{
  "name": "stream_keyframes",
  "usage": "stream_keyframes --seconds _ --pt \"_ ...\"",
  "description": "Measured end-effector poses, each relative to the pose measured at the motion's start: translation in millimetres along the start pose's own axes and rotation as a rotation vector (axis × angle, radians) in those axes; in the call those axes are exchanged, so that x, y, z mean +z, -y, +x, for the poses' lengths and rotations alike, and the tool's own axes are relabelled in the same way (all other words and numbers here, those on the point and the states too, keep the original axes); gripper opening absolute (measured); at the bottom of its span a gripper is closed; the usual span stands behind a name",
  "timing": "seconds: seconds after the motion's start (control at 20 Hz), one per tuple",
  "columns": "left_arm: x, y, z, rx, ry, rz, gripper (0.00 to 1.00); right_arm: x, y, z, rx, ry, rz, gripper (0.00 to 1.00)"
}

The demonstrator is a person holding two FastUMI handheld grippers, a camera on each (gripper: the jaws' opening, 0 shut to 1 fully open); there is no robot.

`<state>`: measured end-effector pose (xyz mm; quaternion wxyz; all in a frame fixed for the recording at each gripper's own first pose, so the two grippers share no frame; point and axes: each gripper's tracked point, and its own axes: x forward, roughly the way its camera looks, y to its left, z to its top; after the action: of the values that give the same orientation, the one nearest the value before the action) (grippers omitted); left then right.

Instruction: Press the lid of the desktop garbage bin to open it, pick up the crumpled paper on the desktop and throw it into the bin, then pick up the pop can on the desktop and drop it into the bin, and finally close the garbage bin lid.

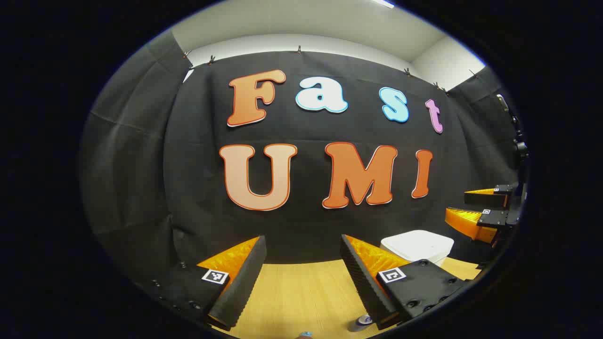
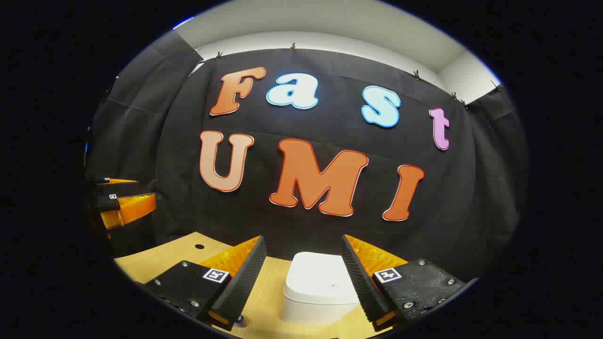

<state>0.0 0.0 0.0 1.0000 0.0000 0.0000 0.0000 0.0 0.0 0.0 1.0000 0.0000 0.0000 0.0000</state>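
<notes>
Bin [image 2: 322,287], lid down, sits at the bench's [image 2: 160,261] back edge dead ahead of and below the right gripper [image 2: 301,278], jaws spread and empty; left gripper [image 1: 301,278], also spread and empty, has it off to its right.

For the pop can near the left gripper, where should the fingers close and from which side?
Grip the pop can across its round side wall, coming down from above. It seems to stand upright on the desk, rim up, beside the open left gripper; mostly hidden, so tentative.
</notes>
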Motion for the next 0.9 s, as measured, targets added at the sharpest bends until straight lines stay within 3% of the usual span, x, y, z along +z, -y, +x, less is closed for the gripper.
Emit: stream_keyframes --seconds 0.35,0.9 --pt "-9.1 4.4 14.4 0.017 -0.013 -0.015 1.00 -12.5 -4.4 12.3 0.046 -0.021 -0.025 0.96" --pt "-11.3 30.2 41.0 0.041 -0.013 -0.006 0.99 -36.9 52.9 38.0 0.001 -0.059 0.018 0.90"
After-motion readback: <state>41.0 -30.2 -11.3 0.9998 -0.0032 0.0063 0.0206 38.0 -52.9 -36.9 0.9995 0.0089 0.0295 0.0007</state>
